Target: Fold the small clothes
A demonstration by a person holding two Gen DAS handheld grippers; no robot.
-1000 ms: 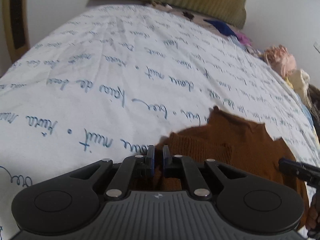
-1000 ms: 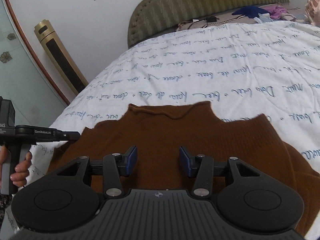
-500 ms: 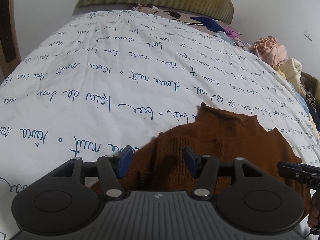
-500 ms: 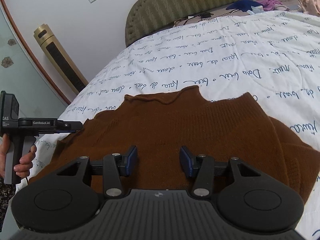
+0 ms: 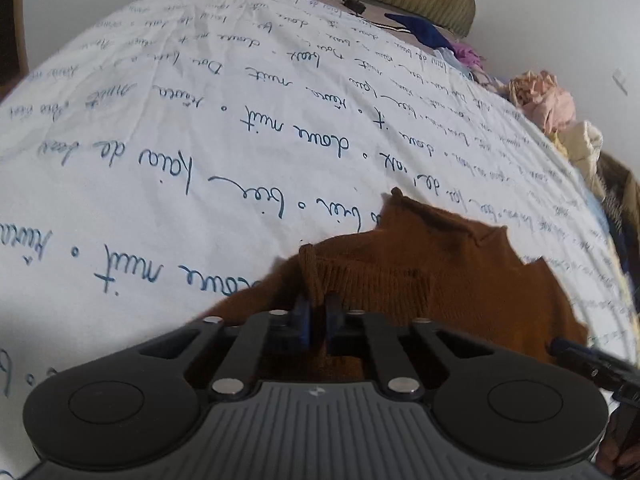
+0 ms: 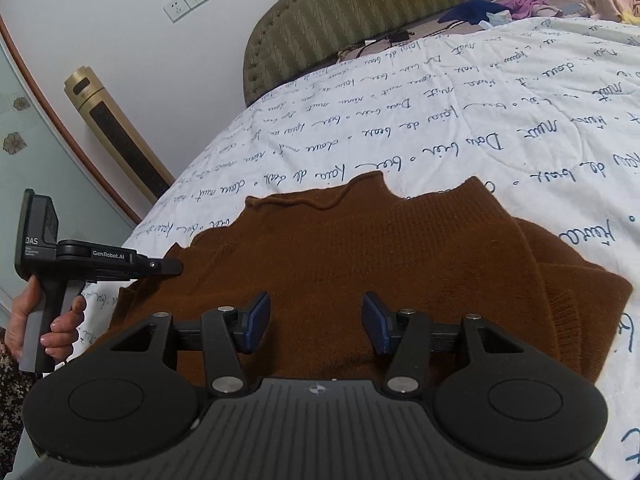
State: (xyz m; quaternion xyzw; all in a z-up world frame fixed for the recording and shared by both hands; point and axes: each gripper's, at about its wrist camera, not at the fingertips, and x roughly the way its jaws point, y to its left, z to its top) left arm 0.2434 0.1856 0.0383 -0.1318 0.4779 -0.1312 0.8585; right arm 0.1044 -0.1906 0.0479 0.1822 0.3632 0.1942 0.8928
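A brown knitted sweater [image 6: 360, 248] lies flat on the white quilt with blue script [image 6: 480, 120], neck toward the headboard. Its left sleeve [image 5: 360, 276] is folded in over the body. My left gripper [image 5: 316, 312] is shut on a raised fold of that sleeve near the sweater's left edge. It also shows at the left of the right wrist view as the left gripper [image 6: 168, 267], held by a hand [image 6: 60, 328]. My right gripper [image 6: 316, 320] hovers over the sweater's lower middle. Its jaws are opening, and only flat fabric lies below them, with nothing pinched.
A green padded headboard [image 6: 380, 8] stands at the far end of the bed. Loose clothes [image 5: 544, 100] are heaped along the bed's far right side. A gold tower unit [image 6: 116, 136] stands by the wall on the left, beyond the bed's edge.
My left gripper opened wide over the sleeve, then shut again on a fold of it. My right gripper's jaws spread a little wider and it shifted slightly over the sweater.
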